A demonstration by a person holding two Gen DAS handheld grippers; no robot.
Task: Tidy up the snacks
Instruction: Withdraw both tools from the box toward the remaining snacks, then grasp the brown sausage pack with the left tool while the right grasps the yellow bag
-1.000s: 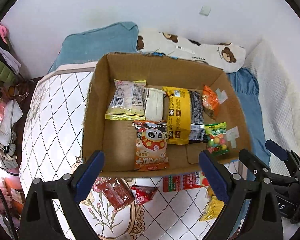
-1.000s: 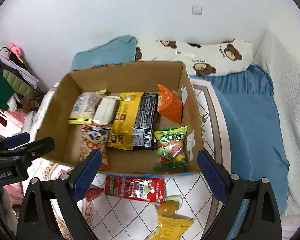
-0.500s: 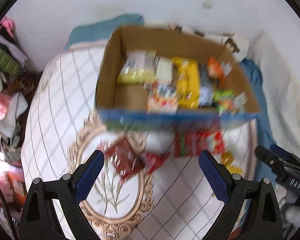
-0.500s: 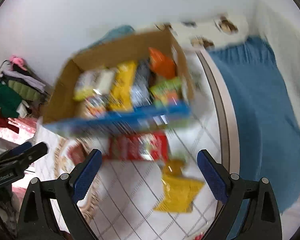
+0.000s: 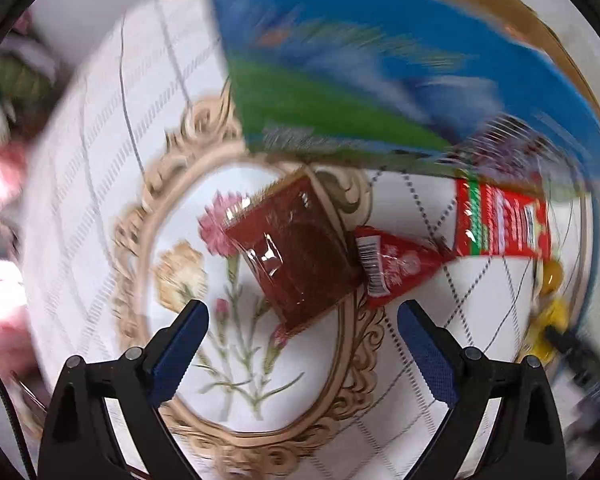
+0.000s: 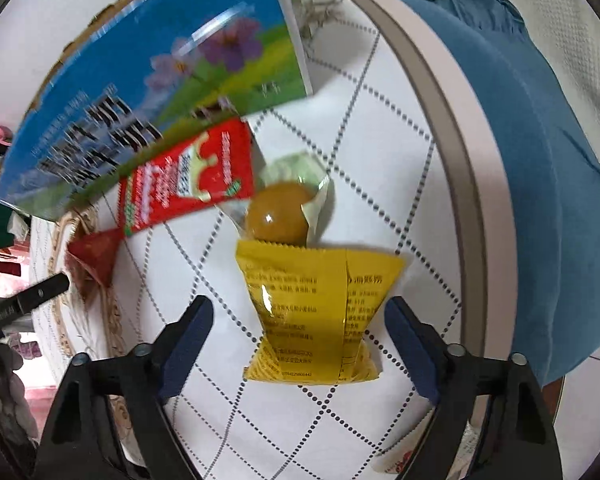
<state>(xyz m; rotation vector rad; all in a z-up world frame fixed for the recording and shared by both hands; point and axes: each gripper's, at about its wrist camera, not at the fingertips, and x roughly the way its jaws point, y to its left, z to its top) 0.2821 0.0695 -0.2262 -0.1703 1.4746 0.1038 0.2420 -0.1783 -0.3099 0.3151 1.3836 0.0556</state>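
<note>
**On the quilted table top: two spread grippers over loose snacks, crowding is the main hazard**

Between the spread fingers of the right gripper lies the yellow packet, flat on the table top near its right rim, printed back up, seam running lengthwise. Nothing is pinched; both blue pads stand clear of its sides. Its far edge touches a clear-wrapped amber sweet, which in turn sits just beside the long red packet. That red packet is partly tucked under the near wall of the cardboard box (blue printed face, blurred in both views).

The left gripper is likewise spread and holds nothing. Ahead of it, over the flower medallion at the table's centre, lies a dark red-brown clear-wrapped slab, tilted on a corner, overlapped at its right edge by a small red triangular packet.

Risks, as judged from this layout:

- Closing on the yellow packet could drag the amber sweet along, since the two touch; the sweet looks round and may roll toward the right rim.
- The packet is slack and glossy; a shallow pinch may catch film only and slip.
- On the left, a grip on the slab could trap the triangular packet with it.
- Both views are motion-blurred, so exact clearance from the box wall cannot be told; a lift that clips the wall could shift the box.
</note>
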